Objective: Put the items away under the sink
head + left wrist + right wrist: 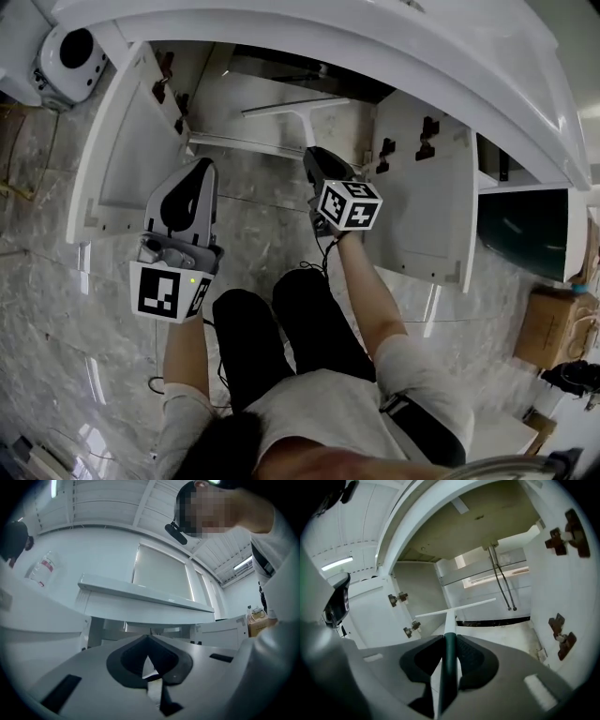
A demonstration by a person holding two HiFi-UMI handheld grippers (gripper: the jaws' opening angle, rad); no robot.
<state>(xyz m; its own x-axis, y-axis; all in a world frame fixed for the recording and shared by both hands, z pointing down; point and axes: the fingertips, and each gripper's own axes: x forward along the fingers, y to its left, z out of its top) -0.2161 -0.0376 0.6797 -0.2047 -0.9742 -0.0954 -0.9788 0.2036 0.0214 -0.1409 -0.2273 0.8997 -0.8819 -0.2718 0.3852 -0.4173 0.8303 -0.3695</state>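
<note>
A squeegee with a white T-shaped blade [295, 106] and a dark green handle [449, 660] is gripped by my right gripper [449, 641], whose jaws are shut on the handle. In the head view the right gripper [323, 169] reaches toward the open cabinet under the sink [267, 117], and the blade [457, 609] hangs just inside the opening. My left gripper [200, 173] is held over the marble floor in front of the left door. In the left gripper view, its jaws [149, 656] meet with nothing visible between them.
Both cabinet doors stand open, the left door [122, 141] and the right door [427, 197] with brown hinges [565, 531]. Two thin hoses [500, 581] hang at the cabinet's back. A white appliance [66, 56] sits at far left, a cardboard box [548, 323] at right.
</note>
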